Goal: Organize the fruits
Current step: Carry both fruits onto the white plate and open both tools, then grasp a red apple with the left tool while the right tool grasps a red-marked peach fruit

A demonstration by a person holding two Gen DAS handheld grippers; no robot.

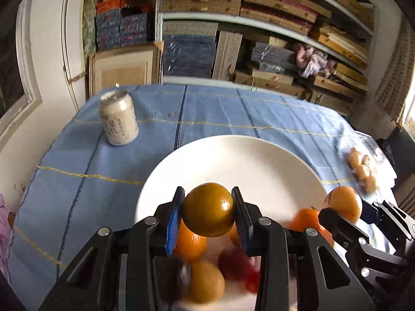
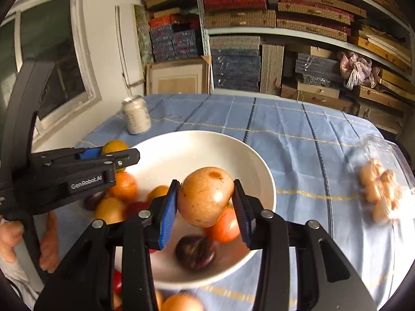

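A hand [image 2: 15,235] on the left gripper's handle is shown only by the right wrist view. The left gripper [image 1: 208,213] is seen clamped narrowly on a greenish-brown orange [image 1: 208,210], held above the white bowl [image 1: 259,160]. The right gripper [image 2: 206,202] is closed on a speckled yellow-brown fruit [image 2: 205,197] over loose oranges [image 2: 124,186] and a dark plum [image 2: 195,252] in the bowl.

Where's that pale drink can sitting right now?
The can stands upright on the blue tablecloth at the far left of the table in both wrist views, apart from the white bowl and beyond it.
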